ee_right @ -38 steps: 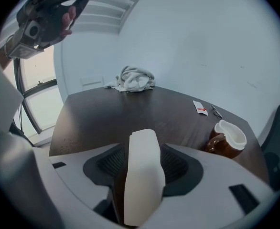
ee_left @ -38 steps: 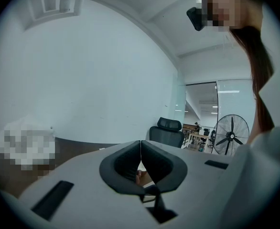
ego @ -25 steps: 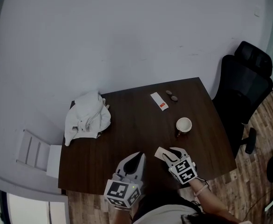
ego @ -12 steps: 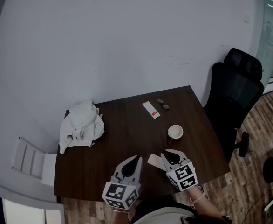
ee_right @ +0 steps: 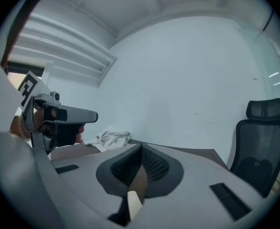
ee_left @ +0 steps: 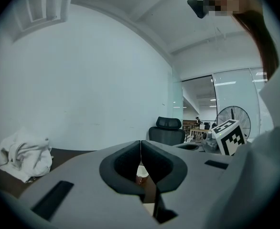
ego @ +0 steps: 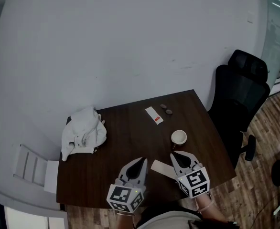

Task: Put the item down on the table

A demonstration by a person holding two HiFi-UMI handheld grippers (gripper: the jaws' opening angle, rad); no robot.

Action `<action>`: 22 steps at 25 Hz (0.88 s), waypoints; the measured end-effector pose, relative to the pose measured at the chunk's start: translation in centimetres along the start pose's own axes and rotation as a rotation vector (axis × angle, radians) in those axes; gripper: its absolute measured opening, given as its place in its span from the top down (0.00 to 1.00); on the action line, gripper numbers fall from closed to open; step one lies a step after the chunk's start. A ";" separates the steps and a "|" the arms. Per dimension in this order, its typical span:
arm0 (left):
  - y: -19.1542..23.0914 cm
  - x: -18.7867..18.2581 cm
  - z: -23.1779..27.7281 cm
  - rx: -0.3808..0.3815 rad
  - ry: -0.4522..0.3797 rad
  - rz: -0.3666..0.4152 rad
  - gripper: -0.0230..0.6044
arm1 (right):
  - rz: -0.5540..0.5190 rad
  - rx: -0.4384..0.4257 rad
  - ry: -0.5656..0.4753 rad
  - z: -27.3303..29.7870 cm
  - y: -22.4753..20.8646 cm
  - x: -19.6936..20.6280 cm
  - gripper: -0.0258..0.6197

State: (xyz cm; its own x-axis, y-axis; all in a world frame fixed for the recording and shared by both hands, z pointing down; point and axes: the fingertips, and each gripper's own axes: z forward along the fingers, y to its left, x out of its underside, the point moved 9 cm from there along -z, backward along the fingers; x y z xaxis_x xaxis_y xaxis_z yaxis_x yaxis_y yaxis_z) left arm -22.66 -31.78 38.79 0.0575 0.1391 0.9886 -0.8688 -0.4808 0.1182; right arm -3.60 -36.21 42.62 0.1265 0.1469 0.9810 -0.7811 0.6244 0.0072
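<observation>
Since a second ago the right gripper [ego: 179, 158] has drawn off the pale card [ego: 159, 166]. The card lies flat on the table [ego: 125, 128] just beside it, apparently set down. Its jaws are closing together on nothing. The left gripper [ego: 139, 165] waits nearby, jaws together and empty, seemingly unneeded.

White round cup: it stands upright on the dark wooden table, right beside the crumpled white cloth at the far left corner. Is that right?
Not quite. The white round cup does stand upright on the dark wooden table, but not beside the crumpled white cloth. The head view shows it well apart from the cloth, toward the table's right side, just ahead of the right gripper.
</observation>
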 end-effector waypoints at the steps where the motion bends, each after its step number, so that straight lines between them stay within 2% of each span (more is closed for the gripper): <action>1: 0.1 0.0 0.2 -0.001 0.001 0.001 0.93 | 0.005 0.006 -0.013 -0.1 -0.2 -0.3 0.95; 12: -0.3 -0.8 1.9 0.011 -0.003 0.014 0.93 | -0.010 0.054 -0.105 -1.3 -1.3 -2.8 0.95; 22: 0.1 -0.6 2.3 0.023 0.010 0.006 0.93 | -0.005 0.049 -0.086 -0.5 -1.2 -2.8 0.95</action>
State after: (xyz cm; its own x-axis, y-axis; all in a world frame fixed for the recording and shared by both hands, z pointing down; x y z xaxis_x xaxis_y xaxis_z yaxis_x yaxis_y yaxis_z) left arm -21.61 -33.93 38.41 0.0479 0.1446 0.9883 -0.8575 -0.5015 0.1150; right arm -2.65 -36.97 39.79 0.0792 0.0766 0.9939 -0.8100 0.5861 0.0194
